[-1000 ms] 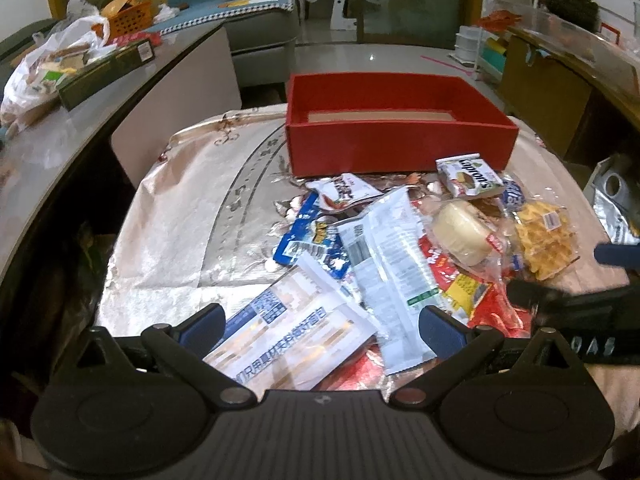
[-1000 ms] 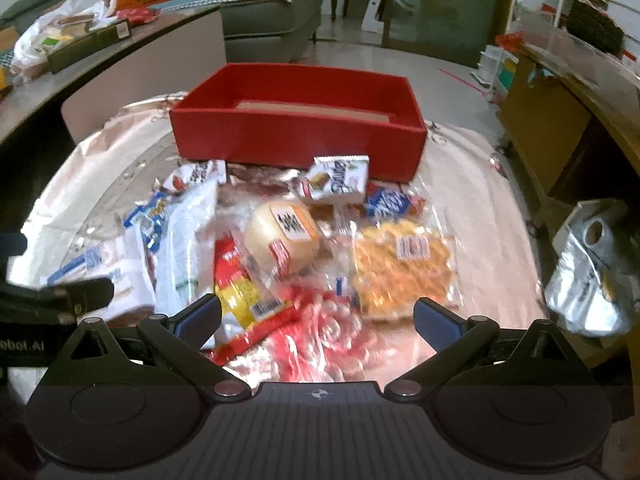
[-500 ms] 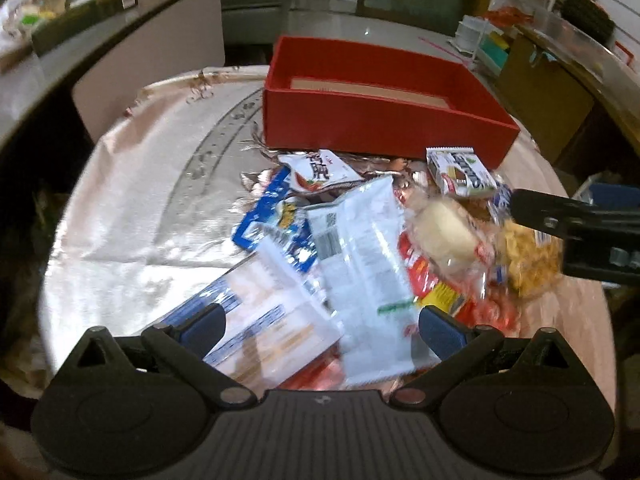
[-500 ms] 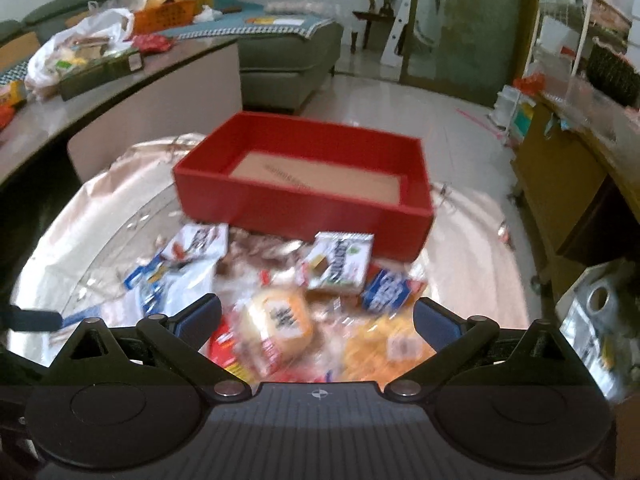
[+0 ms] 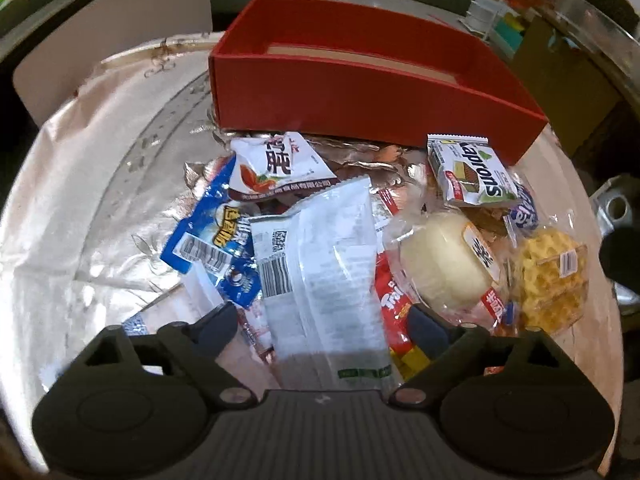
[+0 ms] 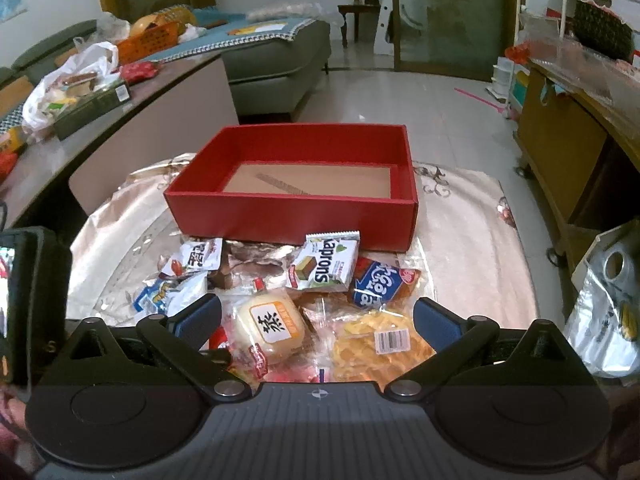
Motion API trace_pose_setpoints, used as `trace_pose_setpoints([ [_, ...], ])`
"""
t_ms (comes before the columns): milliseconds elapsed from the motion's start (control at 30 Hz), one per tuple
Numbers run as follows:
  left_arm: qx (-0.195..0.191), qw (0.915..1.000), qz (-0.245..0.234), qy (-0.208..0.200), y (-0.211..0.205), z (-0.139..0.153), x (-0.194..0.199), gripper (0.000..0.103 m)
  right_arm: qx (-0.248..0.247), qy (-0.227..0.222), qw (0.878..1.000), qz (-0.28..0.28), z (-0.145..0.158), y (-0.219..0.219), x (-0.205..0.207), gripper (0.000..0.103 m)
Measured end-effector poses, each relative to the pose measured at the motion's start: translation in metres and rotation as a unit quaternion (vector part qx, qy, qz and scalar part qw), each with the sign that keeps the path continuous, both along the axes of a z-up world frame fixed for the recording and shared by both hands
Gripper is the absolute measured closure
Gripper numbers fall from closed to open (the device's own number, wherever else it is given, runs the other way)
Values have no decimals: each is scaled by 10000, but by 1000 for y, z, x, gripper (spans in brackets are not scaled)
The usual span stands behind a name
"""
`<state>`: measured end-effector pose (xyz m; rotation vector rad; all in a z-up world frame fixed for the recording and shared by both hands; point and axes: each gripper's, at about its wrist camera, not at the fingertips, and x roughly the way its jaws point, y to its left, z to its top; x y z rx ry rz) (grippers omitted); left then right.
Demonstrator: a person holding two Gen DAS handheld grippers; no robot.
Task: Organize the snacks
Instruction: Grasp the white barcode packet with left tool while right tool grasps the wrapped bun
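Left gripper over snack pile, jaws just been closing.
White packet lies between them, pads not pressing; red box behind.

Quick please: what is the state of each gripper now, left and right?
Left gripper: open, jaws have just been closing around the long white packet, not yet pressing it.
Right gripper: open, holding nothing, above the snacks.

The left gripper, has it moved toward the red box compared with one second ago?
Yes. The left gripper has come forward and down over the snack pile, nearer the red box; its jaws have been closing around the white packet.
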<state>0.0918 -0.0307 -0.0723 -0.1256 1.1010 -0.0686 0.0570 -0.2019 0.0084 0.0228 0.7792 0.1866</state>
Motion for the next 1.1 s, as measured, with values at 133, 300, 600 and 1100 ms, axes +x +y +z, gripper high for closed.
trace_pose_setpoints([
  [133,-130,9999,34,-26,6,3,1,48,42,62,10000,-56,-3,-4,3,1],
  [300,-291,9995,-142,-8,16,9,-7,61,216,272,9994,-76,-10,-4,12,5],
  [600,-428,9986,-282,-86,32,20,-30,66,-28,705,9964,477,-35,32,29,8],
  [1100,-448,9985,-308,110,36,12,-25,66,219,1289,9886,748,-66,41,57,32],
])
